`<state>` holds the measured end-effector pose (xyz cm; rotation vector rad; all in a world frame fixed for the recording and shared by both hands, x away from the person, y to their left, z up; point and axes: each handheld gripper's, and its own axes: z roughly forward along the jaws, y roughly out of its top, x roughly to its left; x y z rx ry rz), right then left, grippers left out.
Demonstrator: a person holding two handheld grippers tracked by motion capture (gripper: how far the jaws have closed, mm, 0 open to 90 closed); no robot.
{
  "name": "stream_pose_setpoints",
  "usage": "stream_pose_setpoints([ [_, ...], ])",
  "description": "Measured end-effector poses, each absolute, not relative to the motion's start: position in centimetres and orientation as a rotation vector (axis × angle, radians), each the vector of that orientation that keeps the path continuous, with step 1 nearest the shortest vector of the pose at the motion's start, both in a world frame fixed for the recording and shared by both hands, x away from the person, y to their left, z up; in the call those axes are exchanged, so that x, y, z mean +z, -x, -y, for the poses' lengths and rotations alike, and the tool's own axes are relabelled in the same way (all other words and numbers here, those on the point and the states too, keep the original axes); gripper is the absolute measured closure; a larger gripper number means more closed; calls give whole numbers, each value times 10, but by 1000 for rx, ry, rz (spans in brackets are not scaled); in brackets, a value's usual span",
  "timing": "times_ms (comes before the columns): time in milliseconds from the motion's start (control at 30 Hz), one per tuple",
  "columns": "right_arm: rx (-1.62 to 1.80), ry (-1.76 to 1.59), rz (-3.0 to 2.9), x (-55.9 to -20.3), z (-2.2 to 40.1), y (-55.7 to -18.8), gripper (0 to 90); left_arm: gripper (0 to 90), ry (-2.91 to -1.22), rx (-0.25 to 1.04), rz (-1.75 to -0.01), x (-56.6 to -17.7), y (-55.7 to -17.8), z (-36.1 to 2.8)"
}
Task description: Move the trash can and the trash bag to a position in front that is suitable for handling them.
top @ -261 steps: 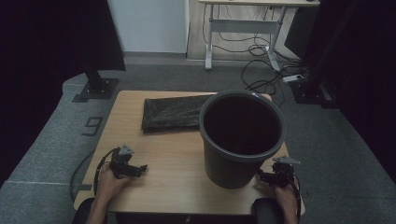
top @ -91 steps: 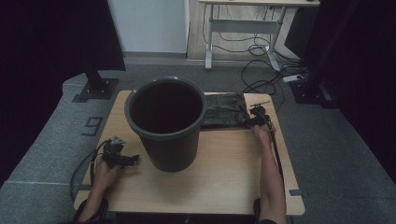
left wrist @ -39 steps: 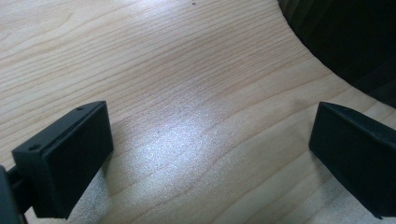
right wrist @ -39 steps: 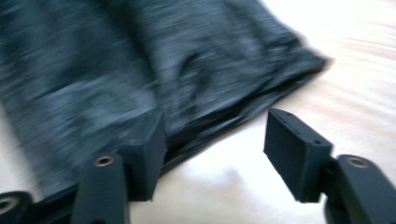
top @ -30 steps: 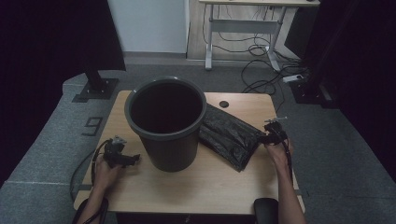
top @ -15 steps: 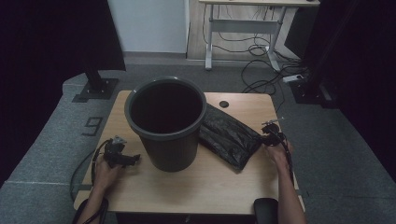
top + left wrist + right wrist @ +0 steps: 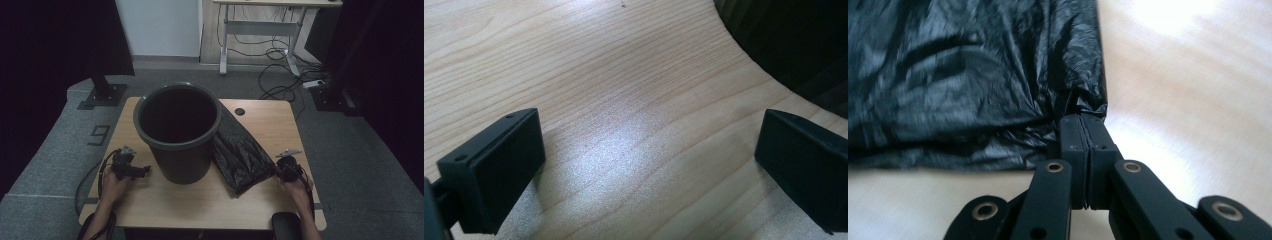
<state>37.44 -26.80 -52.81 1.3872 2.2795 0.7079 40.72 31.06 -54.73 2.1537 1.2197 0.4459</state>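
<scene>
Pinching the crumpled black plastic bag (image 7: 973, 65) corner, your right gripper (image 7: 1082, 125) stays clenched; its length runs far-left toward the dark round plastic bin (image 7: 177, 130); left gripper (image 7: 644, 165) gapes empty.

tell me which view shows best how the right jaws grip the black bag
The right gripper view: the right gripper stands shut on a corner of the black bag. The high view shows the bag whole, the grip tiny.

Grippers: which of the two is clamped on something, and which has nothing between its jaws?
The right gripper is shut on a corner of the black bin bag. The left gripper stands wide open over bare table, beside the bin.
</scene>
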Motion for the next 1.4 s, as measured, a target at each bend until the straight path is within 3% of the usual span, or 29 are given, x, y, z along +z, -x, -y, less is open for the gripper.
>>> stream_pose_setpoints([
  [200, 691, -1359, -2307, -530, 260, -324, 878, 0, -2155, 446, -1217, -547, -407, -310],
  [300, 651, -1337, -2333, -523, 258, -301, 695, 0, -2155, 444, -1215, -547, -407, -310],
  [400, 656, -1351, -2251, -506, 260, -316, 510, 0, -2156, 444, -1214, -547, -407, -309],
  [500, 679, -1368, -2208, -500, 258, -341, 439, 0, -2156, 444, -1214, -547, -407, -309],
  [533, 727, -1374, -2206, -500, 251, -368, 431, 0, -2156, 444, -1213, -547, -407, -309],
  [733, 684, -1427, -2292, -523, 232, -429, 479, 0, -2158, 442, -1212, -547, -407, -309],
  [767, 683, -1443, -2305, -527, 232, -433, 522, 0, -2157, 442, -1212, -547, -407, -309],
  [800, 702, -1453, -2293, -529, 233, -435, 624, 0, -2157, 442, -1211, -547, -407, -309],
  [833, 702, -1453, -2293, -529, 233, -435, 624, 0, -2157, 442, -1211, -547, -407, -309],
  [867, 719, -1464, -2293, -529, 234, -436, 701, 0, -2157, 442, -1211, -547, -407, -309],
  [900, 728, -1450, -2324, -529, 235, -435, 837, 0, -2158, 442, -1211, -547, -407, -309],
  [967, 736, -1434, -2359, -528, 233, -430, 882, 0, -2158, 442, -1211, -547, -407, -309],
  [1267, 738, -1368, -2409, -525, 222, -380, 877, 0, -2157, 442, -1211, -547, -407, -309],
  [1400, 759, -1303, -2458, -528, 212, -331, 834, 0, -2157, 442, -1211, -547, -407, -309],
])
